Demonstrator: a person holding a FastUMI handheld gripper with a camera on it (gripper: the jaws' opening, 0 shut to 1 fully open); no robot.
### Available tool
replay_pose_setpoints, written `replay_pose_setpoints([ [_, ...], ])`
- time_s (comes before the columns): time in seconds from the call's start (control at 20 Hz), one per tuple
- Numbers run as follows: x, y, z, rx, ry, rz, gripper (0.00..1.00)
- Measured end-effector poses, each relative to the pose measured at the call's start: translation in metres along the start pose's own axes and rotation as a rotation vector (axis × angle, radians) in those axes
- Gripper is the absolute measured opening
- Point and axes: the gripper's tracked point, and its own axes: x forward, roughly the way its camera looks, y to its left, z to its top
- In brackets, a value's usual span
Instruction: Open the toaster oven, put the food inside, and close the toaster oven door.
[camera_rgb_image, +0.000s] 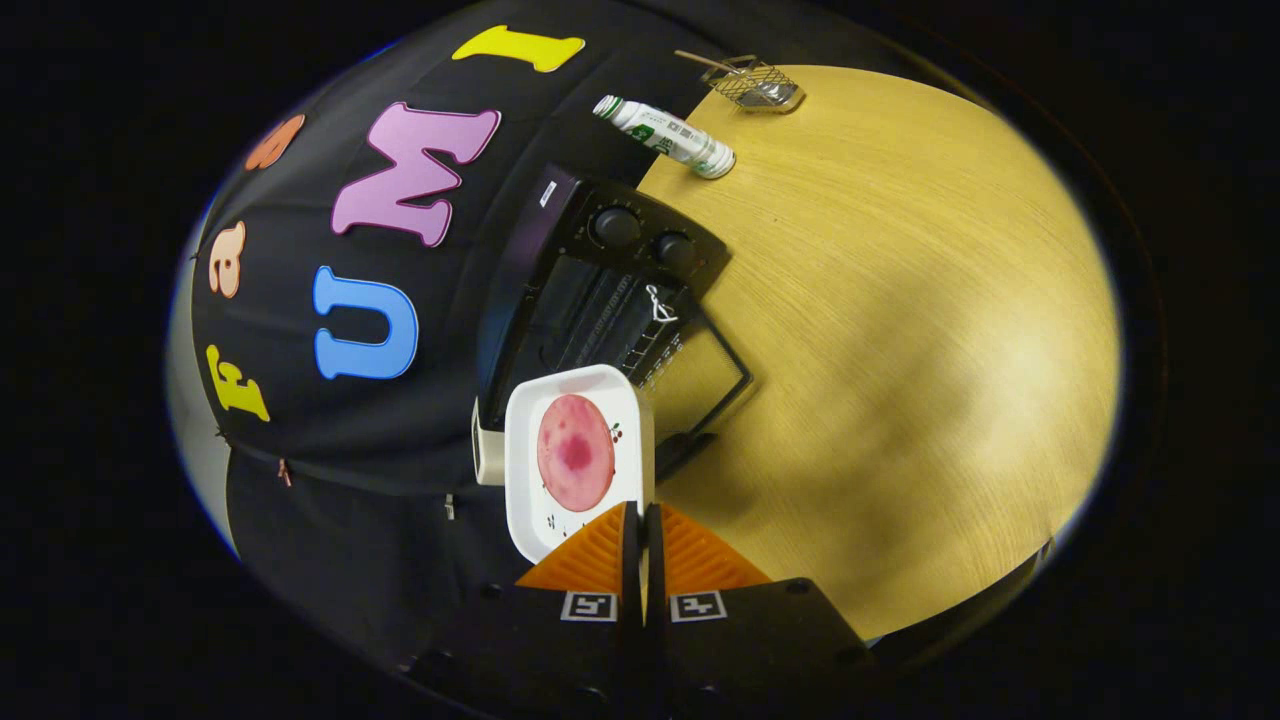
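Note:
My gripper (641, 515) is shut on the near rim of a white square plate (527, 470), held up in the air just ahead of the fingers. A round pink slice of food (575, 452) lies on the plate. Beyond the plate stands the black toaster oven (600, 290) on the wooden table, against the booth wall. Its glass door (705, 375) hangs open, folded down toward the table, and the wire rack inside shows. Two round knobs (645, 238) sit on its front panel.
A white bottle with a green label (665, 135) lies on its side beyond the oven. A small wire basket (755, 85) stands at the table's far edge. The wooden tabletop (900, 350) spreads wide beside the oven.

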Motion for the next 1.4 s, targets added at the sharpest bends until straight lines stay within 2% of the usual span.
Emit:
replay_pose_setpoints([
  [0.35,0.064,-0.001,0.023,0.075,-0.017,-0.057,0.05],
  [0.65,0.124,0.012,0.059,0.205,-0.084,-0.016,0.05],
  [0.9,0.169,0.031,0.067,0.213,-0.125,-0.004,0.05],
  [1.15,0.193,0.037,0.082,0.234,-0.257,-0.017,0.05],
  [1.4,0.204,0.045,0.092,0.289,-0.301,-0.008,0.05],
])
